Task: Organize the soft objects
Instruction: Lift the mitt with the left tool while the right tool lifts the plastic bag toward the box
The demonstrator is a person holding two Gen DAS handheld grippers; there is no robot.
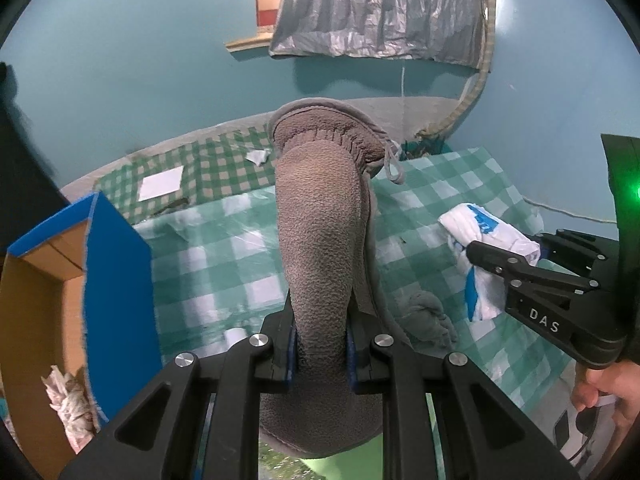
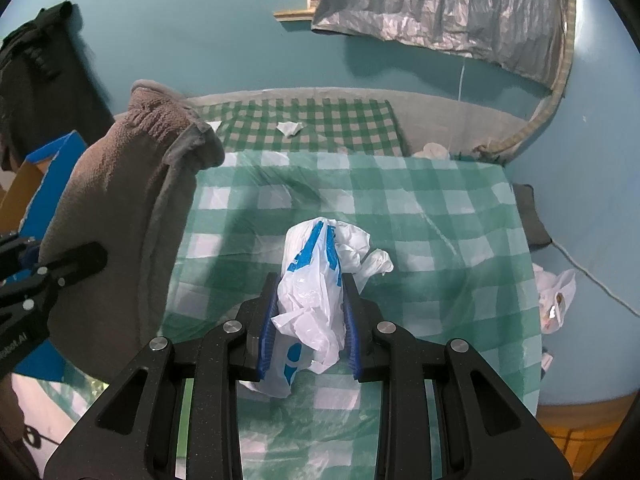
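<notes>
Above the checked table (image 2: 440, 216), the left gripper (image 1: 322, 344) has its fingers clamped on a grey fleece garment (image 1: 320, 220); the right gripper (image 2: 308, 320) pinches a crumpled white-and-blue plastic bag (image 2: 316, 280). Judgement: carry both clear of the table, then drop them well inside the open cardboard box (image 1: 44, 280) at left.

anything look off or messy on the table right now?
Mostly litter: a torn white paper scrap and a white sheet lie loose on the far checkered cloth. The clear plastic cover over the near cloth is wrinkled. No spill or damage shows.
</notes>
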